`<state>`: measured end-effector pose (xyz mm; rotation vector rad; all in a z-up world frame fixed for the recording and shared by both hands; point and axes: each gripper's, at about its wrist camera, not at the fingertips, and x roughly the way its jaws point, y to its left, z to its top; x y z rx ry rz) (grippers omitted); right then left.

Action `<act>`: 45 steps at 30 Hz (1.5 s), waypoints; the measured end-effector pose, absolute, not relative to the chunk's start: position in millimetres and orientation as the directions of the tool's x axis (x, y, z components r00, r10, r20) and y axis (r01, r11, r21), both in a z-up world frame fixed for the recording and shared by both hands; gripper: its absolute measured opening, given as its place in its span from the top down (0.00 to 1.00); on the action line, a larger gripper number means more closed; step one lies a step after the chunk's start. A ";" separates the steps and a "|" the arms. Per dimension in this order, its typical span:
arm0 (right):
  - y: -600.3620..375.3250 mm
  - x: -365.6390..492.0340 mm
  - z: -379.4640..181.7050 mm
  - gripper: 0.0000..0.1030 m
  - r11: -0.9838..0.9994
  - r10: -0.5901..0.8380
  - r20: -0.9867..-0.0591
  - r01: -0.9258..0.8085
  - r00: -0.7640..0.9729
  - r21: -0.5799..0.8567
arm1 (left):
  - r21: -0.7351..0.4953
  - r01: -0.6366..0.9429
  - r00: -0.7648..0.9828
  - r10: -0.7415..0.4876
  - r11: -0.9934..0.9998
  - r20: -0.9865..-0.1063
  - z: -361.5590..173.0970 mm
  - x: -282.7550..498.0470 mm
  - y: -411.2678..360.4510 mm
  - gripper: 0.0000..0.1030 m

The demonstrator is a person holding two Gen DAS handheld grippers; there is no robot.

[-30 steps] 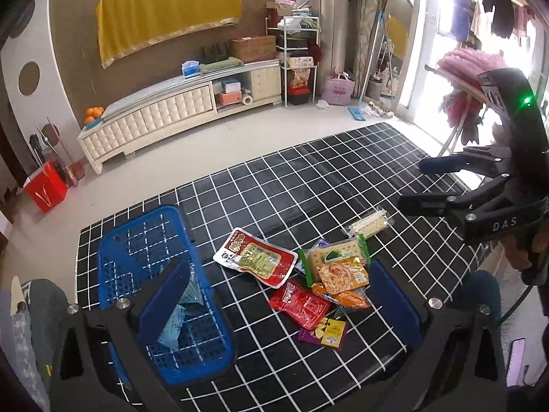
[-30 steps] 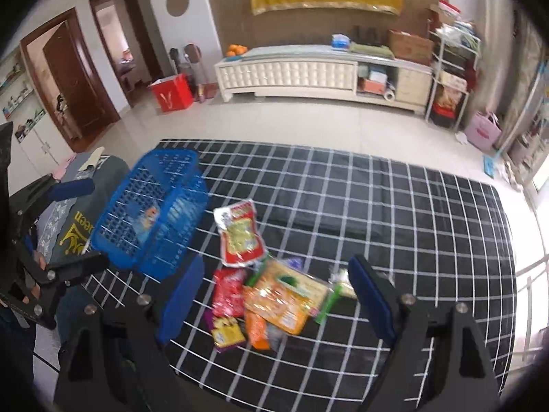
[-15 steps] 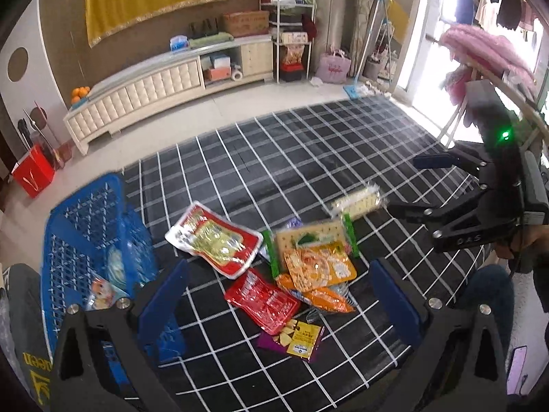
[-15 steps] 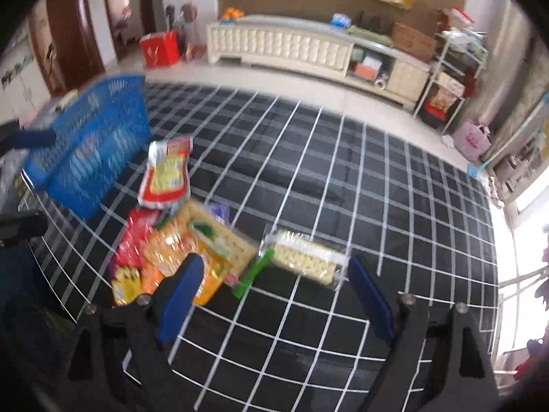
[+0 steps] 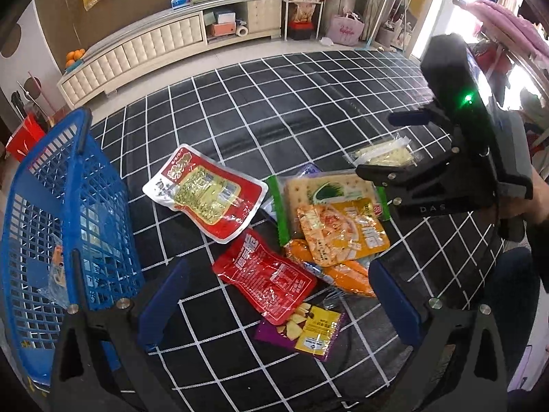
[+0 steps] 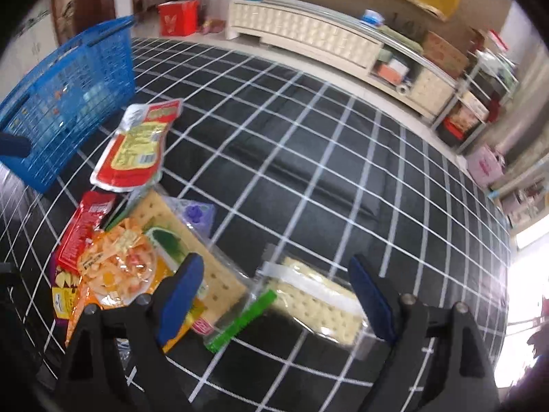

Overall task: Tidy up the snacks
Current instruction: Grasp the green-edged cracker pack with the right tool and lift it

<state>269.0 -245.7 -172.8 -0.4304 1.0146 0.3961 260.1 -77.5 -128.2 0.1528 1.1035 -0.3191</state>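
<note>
The right gripper hangs with jaws spread wide over the clear cracker pack, which lies on the grid mat on the far side of the snack pile from the blue basket. To take it cleanly, I judge it should come straight down and close across the pack's short width, clear of the green-edged cracker packet beside it. The left gripper is open and empty above the red pouch, nearer the basket.
</note>
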 end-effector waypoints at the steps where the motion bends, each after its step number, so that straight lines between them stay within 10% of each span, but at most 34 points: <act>1: -244.2 268.4 -174.2 0.14 0.839 0.129 -0.877 -0.523 0.462 -0.152 | -0.039 0.330 0.408 -0.180 0.943 -0.895 -128.9 260.1 -77.1 0.00; 34: -172.3 250.3 -207.7 0.14 0.598 0.059 -0.940 -0.766 0.337 -0.237 | -0.126 0.350 0.360 -0.257 0.928 -0.897 -143.2 236.5 -70.5 0.00; 45: -197.3 246.4 -192.6 0.32 0.724 0.139 -0.939 -0.679 0.314 -0.120 | -0.181 0.343 0.360 -0.307 0.922 -0.881 -130.0 238.3 -68.0 0.00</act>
